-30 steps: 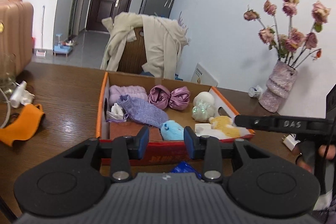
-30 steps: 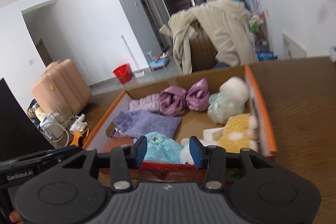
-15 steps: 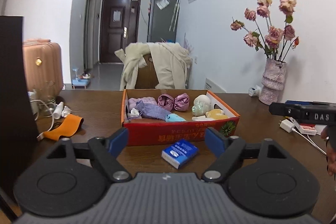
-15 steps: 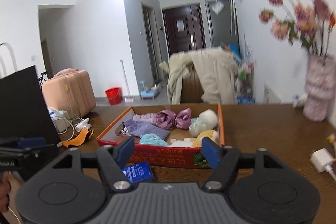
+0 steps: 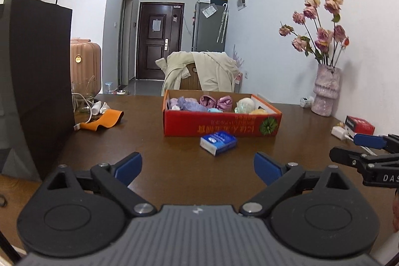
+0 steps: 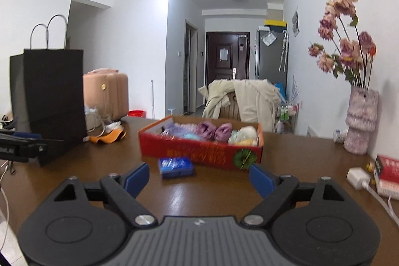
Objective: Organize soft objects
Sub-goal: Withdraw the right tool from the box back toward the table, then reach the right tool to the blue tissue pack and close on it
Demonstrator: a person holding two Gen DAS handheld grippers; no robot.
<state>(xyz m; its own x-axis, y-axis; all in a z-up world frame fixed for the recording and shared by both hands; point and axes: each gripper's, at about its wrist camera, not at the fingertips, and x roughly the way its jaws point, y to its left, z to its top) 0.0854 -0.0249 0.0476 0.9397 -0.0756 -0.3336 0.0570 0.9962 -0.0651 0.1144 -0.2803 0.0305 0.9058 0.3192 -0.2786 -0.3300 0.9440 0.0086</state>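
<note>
A dark brown wooden table (image 5: 174, 166) fills the foreground of both wrist views. Toward its far edge, roughly midway between the left and right edges, sits a shallow red cardboard box (image 5: 219, 124) with an orange rim. It holds the soft objects side by side: a lavender knitted cloth (image 5: 189, 105), a shiny pink satin bow (image 5: 215, 101), a pale white-green plush ball (image 5: 245, 105), a small turquoise plush (image 5: 215, 110) and a yellow plush (image 5: 259, 112). They appear gathered there because the box serves as the collecting place.

Just in front of the box, on bare wood, lies a small blue packet of tissues (image 5: 218, 142), apart from the box wall and not yet inside.

The left gripper (image 5: 198, 167) hangs over the near edge of the table, its blue-padded jaws spread wide with nothing between them; they have just been opening. The right gripper (image 6: 199, 178) is beside it, also spread and empty, its jaws likewise just opening. Both point toward the box from well back, which suggests they stand clear after a placement, or ready for the tissue packet.

At the left edge stands a tall black paper bag (image 5: 35, 81), with an orange fabric strap (image 5: 102, 120) lying near it. By the right edge against the wall is a pink textured vase of dried roses (image 5: 325, 91).
</note>
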